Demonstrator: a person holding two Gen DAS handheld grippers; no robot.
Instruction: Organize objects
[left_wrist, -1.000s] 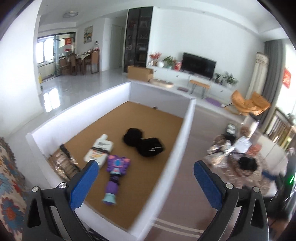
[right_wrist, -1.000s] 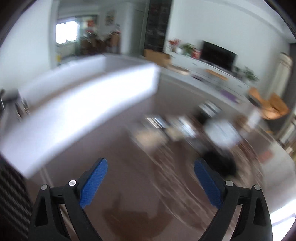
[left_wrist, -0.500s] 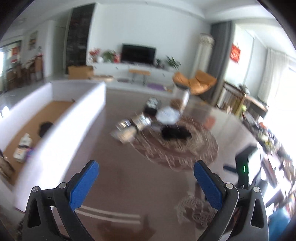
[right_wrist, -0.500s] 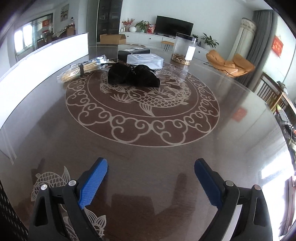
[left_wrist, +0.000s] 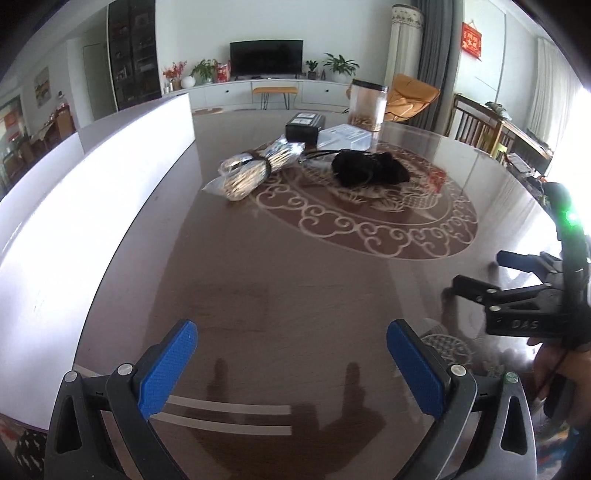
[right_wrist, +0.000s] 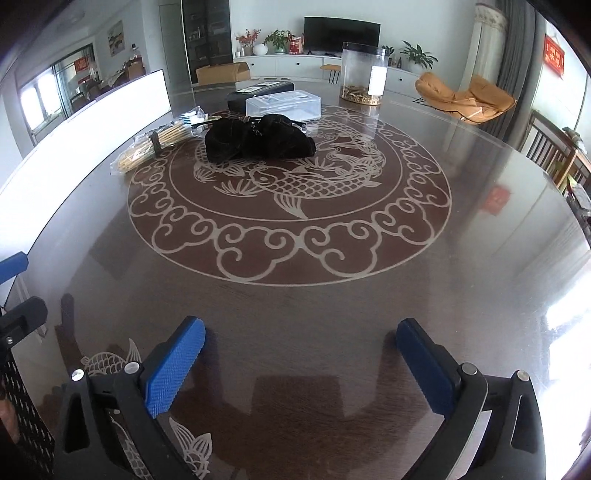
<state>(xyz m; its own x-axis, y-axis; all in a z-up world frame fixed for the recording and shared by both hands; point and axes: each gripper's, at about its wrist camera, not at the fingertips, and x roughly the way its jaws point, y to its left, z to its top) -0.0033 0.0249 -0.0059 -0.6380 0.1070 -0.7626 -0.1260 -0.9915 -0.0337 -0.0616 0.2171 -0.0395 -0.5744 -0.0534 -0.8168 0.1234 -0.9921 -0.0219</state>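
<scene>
Your left claw (left_wrist: 291, 360) and right claw (right_wrist: 301, 360) both hang spread wide and empty over the dark glossy bench (right_wrist: 480, 258). In the upper middle of both frames lie a black cloth bundle (right_wrist: 258, 142) and, just left of it, a wrapped chopstick bundle (left_wrist: 255, 171).

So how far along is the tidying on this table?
Nothing is in hand: the left hand-held gripper and right hand-held gripper are both open. The black bundle, chopstick pack, clear box and jar still wait on the table.
</scene>
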